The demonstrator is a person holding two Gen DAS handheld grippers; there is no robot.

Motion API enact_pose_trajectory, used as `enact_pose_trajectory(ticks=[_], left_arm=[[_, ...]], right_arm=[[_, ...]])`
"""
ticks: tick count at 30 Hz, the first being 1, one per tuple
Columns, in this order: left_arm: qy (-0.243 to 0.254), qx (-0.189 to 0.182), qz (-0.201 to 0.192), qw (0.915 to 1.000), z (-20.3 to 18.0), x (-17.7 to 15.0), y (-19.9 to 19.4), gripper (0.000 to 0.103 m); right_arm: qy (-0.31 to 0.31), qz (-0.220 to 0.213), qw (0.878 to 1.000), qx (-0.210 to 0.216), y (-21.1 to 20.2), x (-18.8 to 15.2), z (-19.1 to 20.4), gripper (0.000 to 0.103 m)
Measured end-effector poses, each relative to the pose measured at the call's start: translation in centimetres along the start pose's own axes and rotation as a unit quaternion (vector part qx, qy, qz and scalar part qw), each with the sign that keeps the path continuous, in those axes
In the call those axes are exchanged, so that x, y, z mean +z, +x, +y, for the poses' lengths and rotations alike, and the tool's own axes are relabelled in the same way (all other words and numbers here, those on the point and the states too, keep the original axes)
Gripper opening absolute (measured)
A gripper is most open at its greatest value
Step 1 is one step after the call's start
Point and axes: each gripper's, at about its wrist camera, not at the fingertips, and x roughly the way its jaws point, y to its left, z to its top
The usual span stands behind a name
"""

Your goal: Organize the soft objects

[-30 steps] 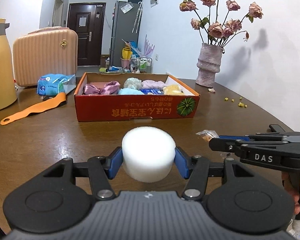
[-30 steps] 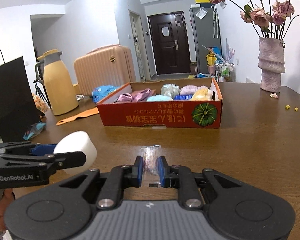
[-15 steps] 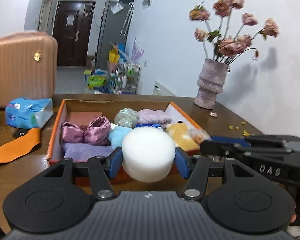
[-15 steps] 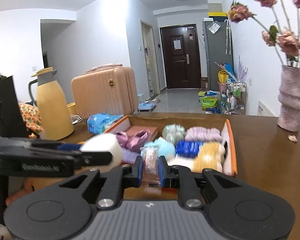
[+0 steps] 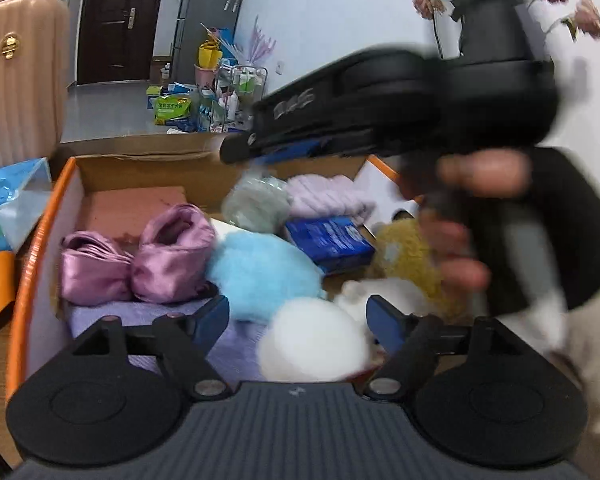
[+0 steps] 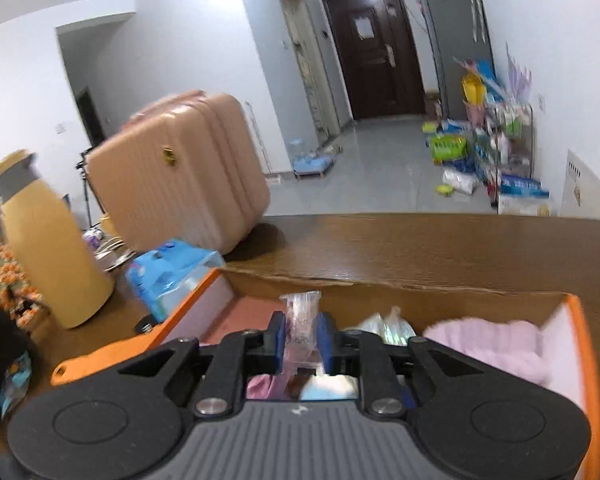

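Left wrist view: the left gripper (image 5: 298, 320) hangs over the box (image 5: 40, 232), jaws opening, pads clear of the white sponge (image 5: 314, 344) dropping between them onto the soft things inside. Release looks under way; next, lift away.

Right wrist view: the right gripper (image 6: 300, 338) is clamped on a small clear packet (image 6: 300, 320) above the box (image 6: 580, 344), jaws just starting to part. It needs a free spot, then a fuller release.

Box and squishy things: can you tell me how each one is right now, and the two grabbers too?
Cardboard box: open-topped, holding soft things.
White sponge: between spread pads, not pressed.
Left gripper: jaws opening.
Right gripper: jaws opening, pads on clear packet.
Clear packet: upright, pinched, above the box.
Purple satin bow: lying in box.
Blue fluffy ball: resting in box.
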Motion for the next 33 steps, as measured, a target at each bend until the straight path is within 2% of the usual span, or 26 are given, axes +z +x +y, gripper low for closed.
enact_pose_trajectory(ticks=[3, 6, 10, 17, 21, 23, 26, 28, 31, 33], left_arm=[[-0.012, 0.018, -0.019, 0.9996, 1.9, 0.6, -1.0, 0.081], [-0.017, 0.042, -0.032, 0.9984, 3.3, 1.1, -1.6, 0.081], [-0.031, 0.064, -0.041, 0.9966, 4.7, 1.8, -2.6, 0.081], [-0.016, 0.094, -0.064, 0.9933, 3.6, 1.4, -7.4, 0.081], [-0.018, 0.119, -0.079, 0.9896, 3.0, 0.9, -10.0, 0.092], [-0.012, 0.14, -0.091, 0.9859, 2.7, 0.2, -11.0, 0.094], [-0.021, 0.153, -0.099, 0.9831, 2.5, -0.5, -12.0, 0.097], [-0.028, 0.156, -0.117, 0.9805, 2.3, -1.1, -12.9, 0.097], [-0.023, 0.152, -0.151, 0.9765, 1.7, -2.0, -13.9, 0.098], [-0.015, 0.161, -0.155, 0.9746, 1.2, -2.5, -14.2, 0.098]], right_arm=[[0.009, 0.018, 1.0, -0.005, 2.8, 0.3, 0.0, 0.031], [0.011, 0.015, 1.0, -0.005, 3.5, -0.1, 0.2, 0.032], [0.006, 0.013, 1.0, -0.017, 2.2, -0.5, 0.0, 0.033], [-0.012, -0.001, 0.997, -0.07, -5.7, -1.8, -1.1, 0.042], [-0.028, -0.009, 0.994, -0.106, -11.2, -3.6, -1.6, 0.048], [-0.047, -0.012, 0.99, -0.133, -13.6, -4.9, -1.5, 0.055], [-0.066, -0.031, 0.982, -0.173, -16.7, -6.9, -1.4, 0.067], [-0.069, -0.058, 0.98, -0.177, -18.5, -8.1, -1.4, 0.089], [-0.067, -0.095, 0.977, -0.179, -20.6, -9.7, -1.3, 0.092], [-0.069, -0.103, 0.976, -0.177, -21.3, -10.3, -1.0, 0.092]])
